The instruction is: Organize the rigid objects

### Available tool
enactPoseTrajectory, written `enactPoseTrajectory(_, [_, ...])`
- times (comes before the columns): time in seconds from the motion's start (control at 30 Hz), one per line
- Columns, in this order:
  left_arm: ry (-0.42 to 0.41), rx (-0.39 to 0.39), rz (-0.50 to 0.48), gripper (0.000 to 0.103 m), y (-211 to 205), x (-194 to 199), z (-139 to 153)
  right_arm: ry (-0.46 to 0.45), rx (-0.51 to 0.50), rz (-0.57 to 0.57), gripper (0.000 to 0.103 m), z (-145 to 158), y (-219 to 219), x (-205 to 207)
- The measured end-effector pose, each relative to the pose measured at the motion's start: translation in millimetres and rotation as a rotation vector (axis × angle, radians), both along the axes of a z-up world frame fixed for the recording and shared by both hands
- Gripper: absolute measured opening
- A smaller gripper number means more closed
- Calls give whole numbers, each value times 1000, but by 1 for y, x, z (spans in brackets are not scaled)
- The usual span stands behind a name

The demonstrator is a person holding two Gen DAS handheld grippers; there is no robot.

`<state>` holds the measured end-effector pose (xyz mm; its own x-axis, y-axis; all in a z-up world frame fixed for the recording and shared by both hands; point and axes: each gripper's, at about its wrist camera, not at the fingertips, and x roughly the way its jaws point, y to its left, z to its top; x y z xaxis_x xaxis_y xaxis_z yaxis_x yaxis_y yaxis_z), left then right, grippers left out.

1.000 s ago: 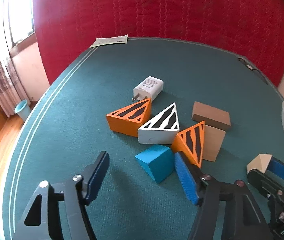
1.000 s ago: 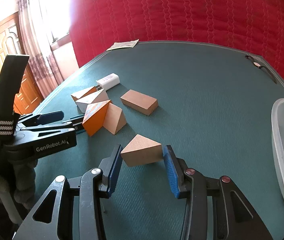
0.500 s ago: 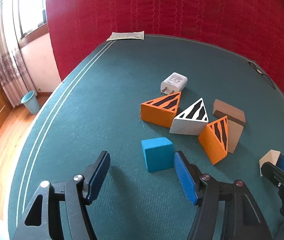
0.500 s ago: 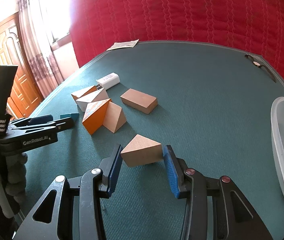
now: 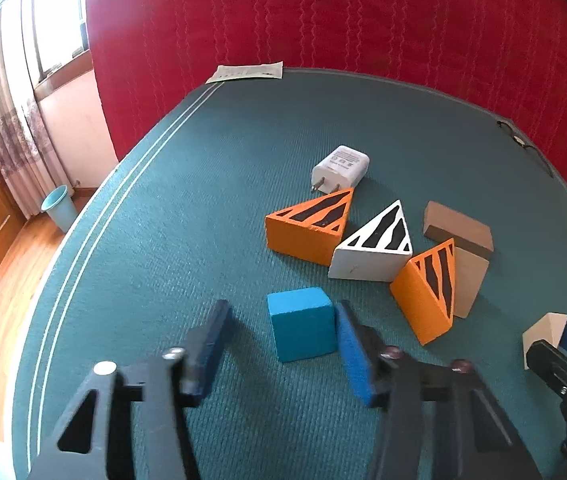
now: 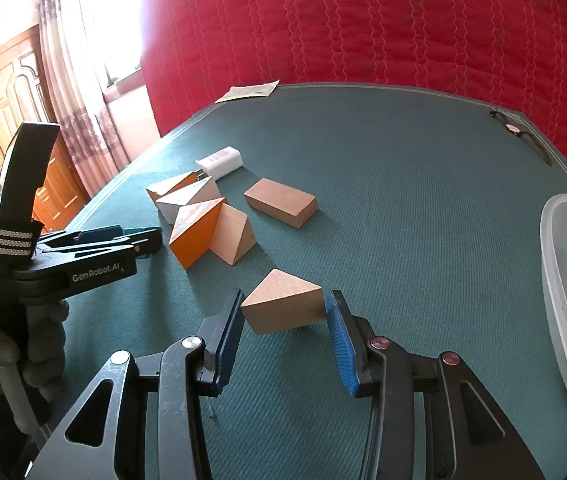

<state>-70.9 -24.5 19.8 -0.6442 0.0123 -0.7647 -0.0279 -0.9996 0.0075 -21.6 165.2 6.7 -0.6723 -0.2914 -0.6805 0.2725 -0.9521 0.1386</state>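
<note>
A blue cube [image 5: 301,326] stands on the green table [image 5: 187,240] between the fingers of my left gripper [image 5: 281,312], whose jaws are closing. The right pad is at the cube's side and the left finger still stands apart from it. My right gripper [image 6: 285,300] is shut on a plain wooden wedge [image 6: 283,304]; it also shows at the right edge of the left wrist view, where the wooden wedge [image 5: 543,328] sits in its pads. The left gripper [image 6: 139,240] shows from the side, low over the table.
Behind the cube lie two orange striped wedges [image 5: 307,228] [image 5: 427,296], a white striped wedge [image 5: 371,252], a plain wedge [image 5: 469,280], a brown block [image 5: 457,228] and a white charger [image 5: 341,168]. A clear plastic container [image 6: 563,280] sits at the right.
The blue cube has come away from the cluster and now stands square between the left jaws, which have narrowed around it. The right gripper and its wedge have not moved.
</note>
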Motion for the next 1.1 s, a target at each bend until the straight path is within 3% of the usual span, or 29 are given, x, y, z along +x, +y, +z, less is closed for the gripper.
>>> enactPoseTrajectory(0.07, [3,4,-6,31,0,1,1,1,0,0,43,0,0,0])
enactPoseTrajectory(0.7, [72,19,-65,31,15,25,23,46,-31,-71,43,22,29,8])
enactPoseTrajectory(1.1, [85,19,-116,31,30,36,31,92,-21,-218,43,39,81,17])
